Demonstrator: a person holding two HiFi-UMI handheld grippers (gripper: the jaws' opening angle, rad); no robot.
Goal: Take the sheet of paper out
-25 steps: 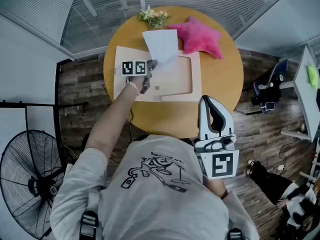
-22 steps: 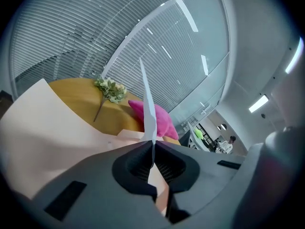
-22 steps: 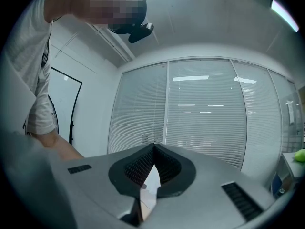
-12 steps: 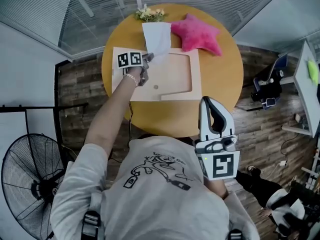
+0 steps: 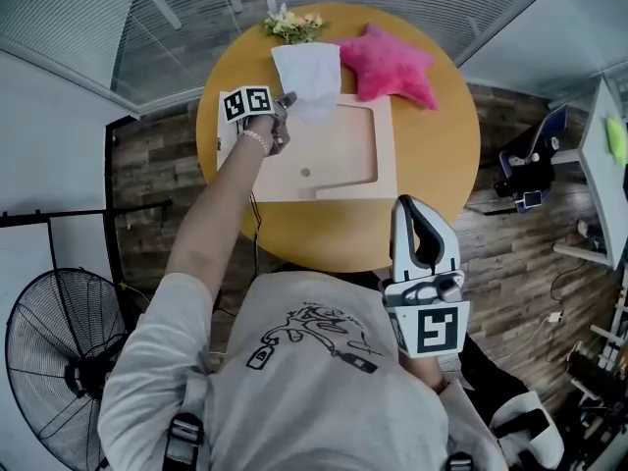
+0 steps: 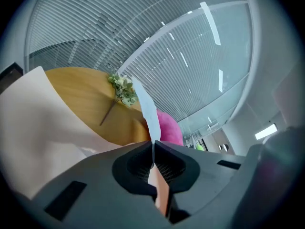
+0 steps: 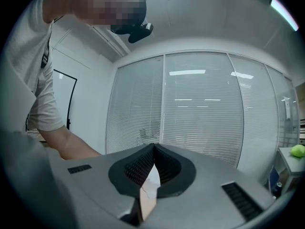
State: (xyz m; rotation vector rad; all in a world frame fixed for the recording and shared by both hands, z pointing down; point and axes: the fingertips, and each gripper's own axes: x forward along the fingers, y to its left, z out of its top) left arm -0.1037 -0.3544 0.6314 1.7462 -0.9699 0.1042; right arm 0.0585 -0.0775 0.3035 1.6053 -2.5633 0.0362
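Note:
The white sheet of paper hangs from my left gripper, which is shut on its left edge, above the far side of the round wooden table. The sheet's lower part overlaps the back rim of a pale flat board with a shallow recess. In the left gripper view the paper runs edge-on up from the closed tips of the left gripper. My right gripper is held near the person's body, off the table's near edge, shut and empty. In its own view the right gripper faces a glass wall.
A pink star-shaped cushion lies at the table's back right, and a small flower sprig at the back edge. A standing fan is on the floor at the left. Desks and chairs stand at the right.
My left gripper has carried the sheet away from the board's recess toward the table's far left edge. The right gripper has stayed where it was.

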